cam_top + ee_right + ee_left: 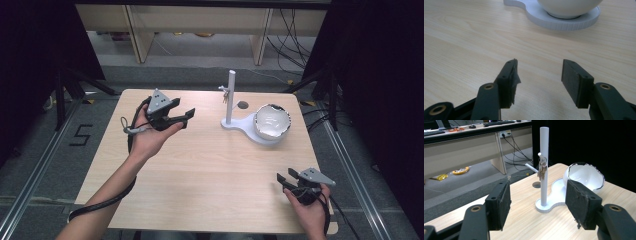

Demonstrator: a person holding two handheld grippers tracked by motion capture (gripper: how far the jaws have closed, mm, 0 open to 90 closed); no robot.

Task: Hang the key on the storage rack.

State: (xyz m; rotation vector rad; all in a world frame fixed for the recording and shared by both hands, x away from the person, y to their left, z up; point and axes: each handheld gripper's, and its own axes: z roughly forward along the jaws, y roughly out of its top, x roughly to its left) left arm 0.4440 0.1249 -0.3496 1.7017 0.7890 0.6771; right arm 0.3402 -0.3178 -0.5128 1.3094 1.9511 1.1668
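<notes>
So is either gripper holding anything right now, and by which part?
Nothing is held. The left gripper and right gripper both stand open and empty; the keys hang on the stand's peg.

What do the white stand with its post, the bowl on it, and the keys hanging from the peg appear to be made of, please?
The stand looks like matte white plastic: fine ridges line its base edge, possibly printed. The bowl seems glossy ceramic or glass, white with a dark, jagged rim and soft reflections. The keys look like metal, dull silver with a brassy tint, on a ring over the peg.

Left gripper [186,119] raised, fingers [499,203] wide apart; right gripper [286,178] low, agape.
</notes>
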